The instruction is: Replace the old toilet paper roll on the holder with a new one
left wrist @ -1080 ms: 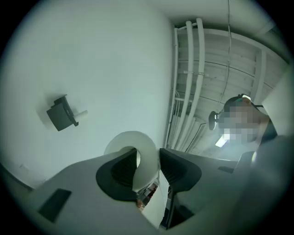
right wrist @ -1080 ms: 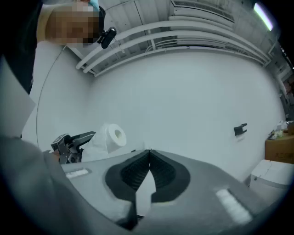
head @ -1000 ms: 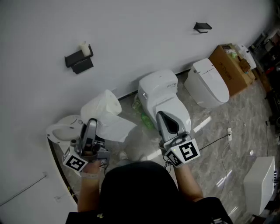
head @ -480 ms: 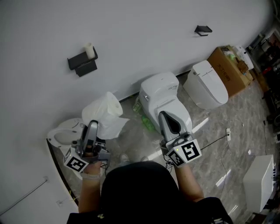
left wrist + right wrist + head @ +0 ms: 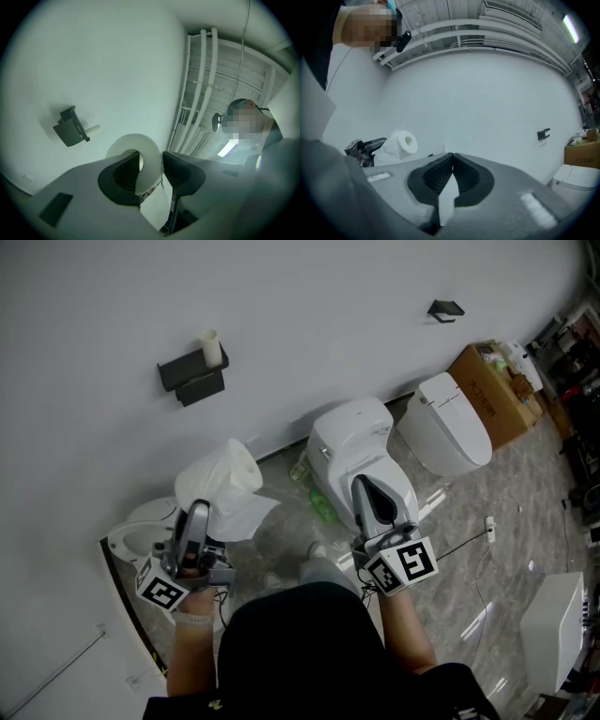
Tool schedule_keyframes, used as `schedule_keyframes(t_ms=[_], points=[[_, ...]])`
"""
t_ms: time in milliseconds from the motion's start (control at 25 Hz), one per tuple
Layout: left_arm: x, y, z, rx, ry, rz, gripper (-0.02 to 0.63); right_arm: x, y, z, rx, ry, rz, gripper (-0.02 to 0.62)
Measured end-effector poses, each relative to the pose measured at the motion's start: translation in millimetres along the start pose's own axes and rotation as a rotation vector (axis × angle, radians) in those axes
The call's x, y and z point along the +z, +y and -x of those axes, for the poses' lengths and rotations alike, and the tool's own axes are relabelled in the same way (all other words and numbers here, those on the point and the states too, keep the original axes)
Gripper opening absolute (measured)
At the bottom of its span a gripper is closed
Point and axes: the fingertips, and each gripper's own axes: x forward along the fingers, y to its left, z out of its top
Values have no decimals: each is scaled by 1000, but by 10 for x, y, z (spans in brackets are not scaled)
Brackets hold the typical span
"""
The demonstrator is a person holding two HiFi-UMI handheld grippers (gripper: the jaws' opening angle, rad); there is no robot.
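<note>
My left gripper (image 5: 199, 512) is shut on a full white toilet paper roll (image 5: 221, 476), and a loose sheet hangs from the roll. In the left gripper view the roll (image 5: 146, 157) sits squeezed between the two dark pads. The black holder (image 5: 192, 379) is fixed on the white wall above and to the left, with a small pale tube (image 5: 213, 348) standing out from it. The same holder (image 5: 69, 127) appears left of the jaws and apart from the roll. My right gripper (image 5: 364, 486) is shut and hovers over the white toilet. I see no object between its pads (image 5: 461, 174).
A white toilet (image 5: 349, 432) stands against the wall, with a second one (image 5: 452, 420) and a cardboard box (image 5: 495, 381) to its right. Another black holder (image 5: 445, 308) is on the wall farther right. A white basin (image 5: 139, 524) sits low left and green bottles (image 5: 322, 505) lie on the floor.
The person has stepped along the wall, and both grippers moved with them. The holder and toilets have shifted right and slightly down in the head view. The left gripper kept its grip on the roll.
</note>
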Motion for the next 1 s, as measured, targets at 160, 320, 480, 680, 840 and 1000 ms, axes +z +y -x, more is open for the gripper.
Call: schedule_keyframes(t_ms=[160, 320, 480, 680, 840, 1000], points=[[73, 139, -46, 11, -17, -10, 164, -40, -25, -217, 26, -1, -6, 0], [96, 326, -148, 41, -41, -26, 164, -79, -144, -507, 69, 4, -11, 0], [119, 535, -336, 75, -71, -51, 164, -103, -317, -892, 131, 18, -13, 0], [158, 907, -718, 135, -128, -59, 164, -151, -632, -1523, 219, 56, -21, 0], [181, 1059, -942, 179, -163, -82, 164, -146, -783, -1895, 293, 66, -22, 0], [211, 1080, -1023, 210, -207, -125, 164, -134, -851, -2143, 366, 60, -26, 0]])
